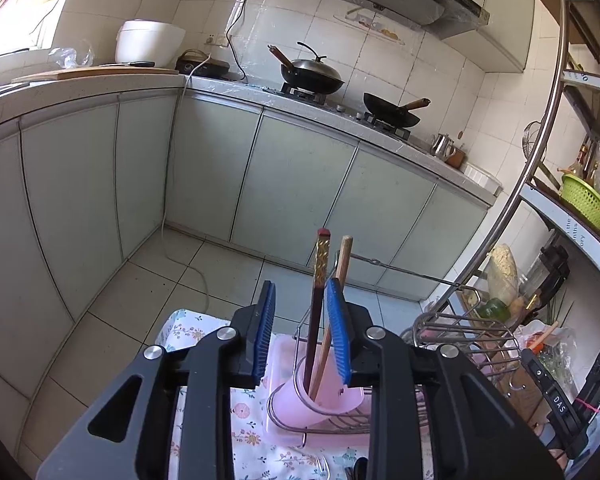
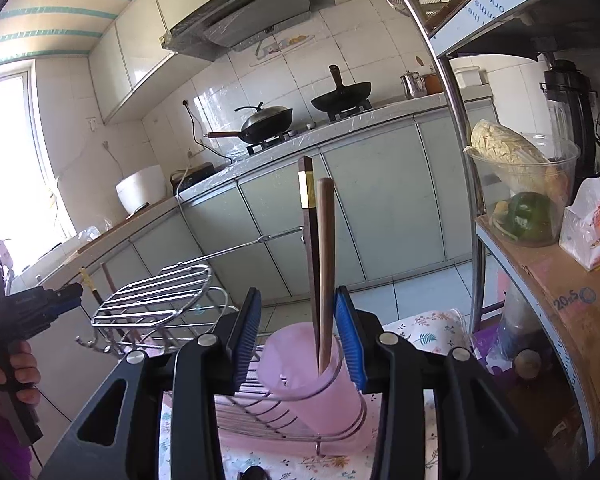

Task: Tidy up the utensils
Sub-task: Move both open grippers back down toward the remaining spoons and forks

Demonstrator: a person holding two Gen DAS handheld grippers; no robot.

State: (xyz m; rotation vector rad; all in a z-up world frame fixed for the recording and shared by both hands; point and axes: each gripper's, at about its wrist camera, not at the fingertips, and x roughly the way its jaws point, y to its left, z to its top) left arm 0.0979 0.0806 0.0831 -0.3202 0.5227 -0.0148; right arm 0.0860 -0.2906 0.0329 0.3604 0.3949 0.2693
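Observation:
Two pink cups sit in a wire dish rack, one at each end. In the left wrist view, a dark chopstick with a gold band and a light wooden chopstick stand in one pink cup. My left gripper is open around their shafts, above the cup. In the right wrist view, a dark chopstick and a wooden one stand in a pink cup. My right gripper is open around them. The left gripper also shows at far left in the right wrist view.
The rack sits on a pink tray over a floral cloth. A metal shelf on the right holds a bowl of vegetables and a tissue pack. Cabinets and a stove with two woks lie beyond.

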